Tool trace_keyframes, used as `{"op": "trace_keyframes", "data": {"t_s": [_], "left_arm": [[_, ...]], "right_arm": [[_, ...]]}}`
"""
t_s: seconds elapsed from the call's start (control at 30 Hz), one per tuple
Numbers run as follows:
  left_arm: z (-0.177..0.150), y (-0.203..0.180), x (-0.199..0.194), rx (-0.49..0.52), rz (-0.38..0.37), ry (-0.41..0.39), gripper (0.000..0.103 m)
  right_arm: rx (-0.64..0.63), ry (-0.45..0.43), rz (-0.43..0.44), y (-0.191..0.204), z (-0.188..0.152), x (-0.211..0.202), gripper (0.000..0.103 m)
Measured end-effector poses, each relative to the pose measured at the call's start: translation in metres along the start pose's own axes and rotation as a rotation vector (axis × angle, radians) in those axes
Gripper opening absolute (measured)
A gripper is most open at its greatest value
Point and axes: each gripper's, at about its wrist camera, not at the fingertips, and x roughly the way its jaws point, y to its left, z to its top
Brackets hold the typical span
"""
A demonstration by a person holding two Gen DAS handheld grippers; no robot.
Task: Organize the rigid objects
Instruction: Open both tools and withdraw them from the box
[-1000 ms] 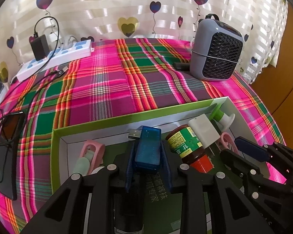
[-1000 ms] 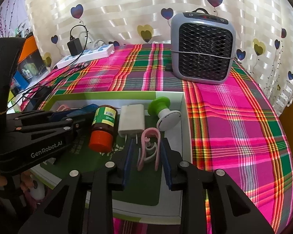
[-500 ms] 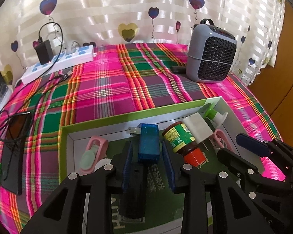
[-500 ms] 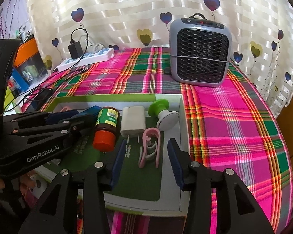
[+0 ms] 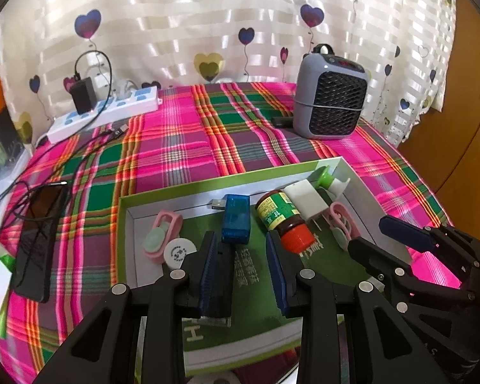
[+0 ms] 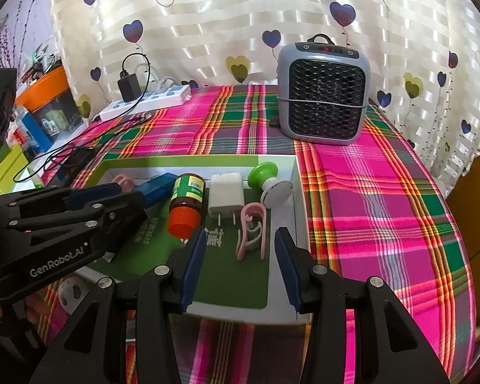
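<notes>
- Left gripper (image 5: pixel 240 249): fingers spread after just opening, blue USB adapter (image 5: pixel 236 222) lying free beyond them.
- Right gripper (image 6: pixel 240 246): spread likewise, pink clip (image 6: pixel 252 232) loose between its tips in the box (image 6: pixel 299 211).

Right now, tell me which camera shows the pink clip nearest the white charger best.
The right wrist view: the pink clip lies whole and unobstructed on the green tray floor, just ahead of the open right tongs. In the left wrist view the clip is smaller, partly hidden behind the right tongs' finger.

Pink-green plaid tablecloth (image 5: pixel 182 147), green-rimmed box (image 6: pixel 182 159), grey heater (image 6: pixel 324 96), heart-patterned cream curtain (image 5: pixel 188 19).
</notes>
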Motion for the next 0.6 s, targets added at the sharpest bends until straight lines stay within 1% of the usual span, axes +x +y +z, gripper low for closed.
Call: {"op": "trace_keyframes", "data": {"t_s": [0.07, 0.33, 0.6], "left_arm": [[-0.003, -0.001, -0.006, -0.001, -0.008, -0.007, 0.031], [-0.019, -0.003, -0.026, -0.001, 0.002, -0.03, 0.031], [-0.036, 0.0, -0.05, -0.019, -0.02, -0.057, 0.031]], "right_arm": [[0.001, -0.006, 0.002, 0.001, -0.002, -0.004, 0.046], [0.001, -0.022, 0.007, 0.006, -0.01, -0.018, 0.046], [-0.008, -0.04, 0.016, 0.011, -0.021, -0.032, 0.046]]}}
